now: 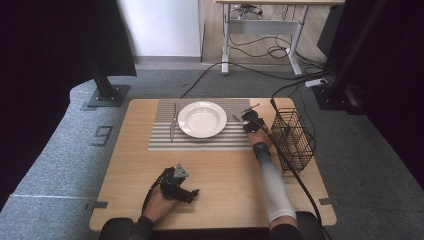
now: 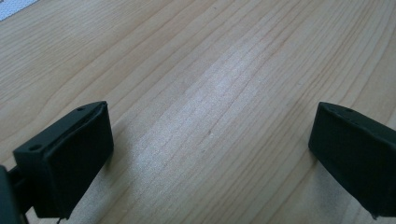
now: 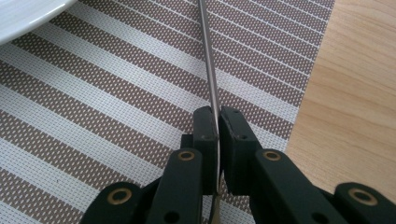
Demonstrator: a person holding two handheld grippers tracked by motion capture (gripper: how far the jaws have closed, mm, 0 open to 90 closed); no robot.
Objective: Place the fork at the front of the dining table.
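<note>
High view: the right tool [image 1: 248, 120] holds a knife [image 1: 239, 120] over the striped placemat [image 1: 165, 140], beside the plate [image 1: 202, 119]; left gripper view: left tool [image 2: 210, 154] gapes empty above tabletop [image 2: 210, 70]; right gripper view: jaws clamp the thin blade, which may pivot and land crooked.

We see the black right gripper [image 3: 215, 122] clamping a thin silver utensil [image 3: 208, 70], its arms dotted with brass-coloured rivets. Beneath its jaws lies the placemat [image 3: 116, 102], woven in brown and white stripes; the white plate [image 3: 28, 11] sits off its upper left, the pale wood-grain table [image 3: 355, 93] to its right. Below the black left gripper [image 2: 210, 154] the same light wood shows. Just beyond the right gripper in the high view stands a black wire basket [image 1: 293, 140]
</note>
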